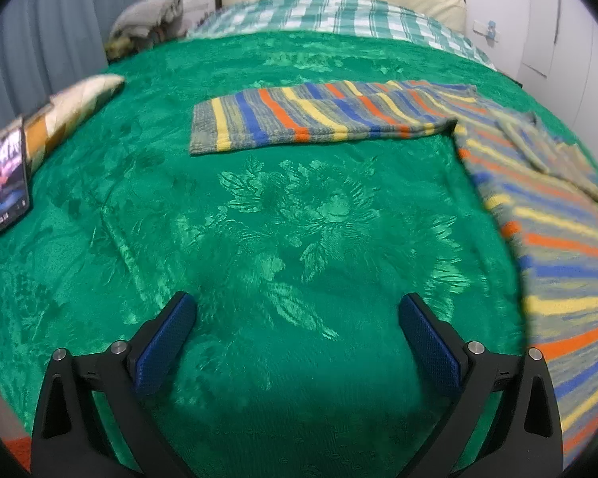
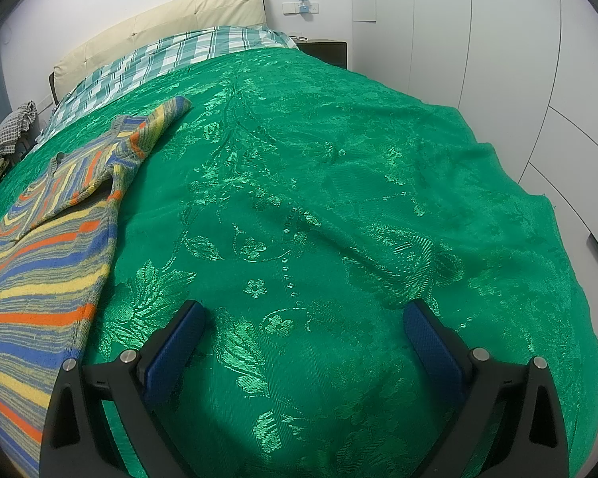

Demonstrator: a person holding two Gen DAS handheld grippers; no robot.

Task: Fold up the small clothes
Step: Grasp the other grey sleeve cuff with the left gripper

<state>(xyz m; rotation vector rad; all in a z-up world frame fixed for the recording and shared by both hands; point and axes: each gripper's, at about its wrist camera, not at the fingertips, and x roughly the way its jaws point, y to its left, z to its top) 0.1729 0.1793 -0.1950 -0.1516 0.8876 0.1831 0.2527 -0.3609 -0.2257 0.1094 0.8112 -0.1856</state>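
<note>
Lying flat on the green bedspread (image 1: 283,207), the striped sweater (image 1: 546,215) is the landmark here: grey knit banded in yellow, blue and orange. In the left wrist view its body fills the right side, and one sleeve (image 1: 323,115) stretches straight out to the left across the spread. In the right wrist view the other sleeve (image 2: 159,127) is bent, its cuff pointing toward the checked sheet (image 2: 171,59) and the cream headboard (image 2: 159,24).

The left gripper (image 1: 297,332) hovers over bare bedspread just left of the sweater's body, below the outstretched sleeve, its blue-padded fingers (image 1: 167,342) spread wide with nothing between them. The right gripper (image 2: 305,338) hangs over bare spread to the right of the sweater's body, jaws likewise apart and empty.

Far left of the sweater, a phone (image 1: 8,183) rests against a patterned pillow (image 1: 75,103). No container shows in either view.
</note>
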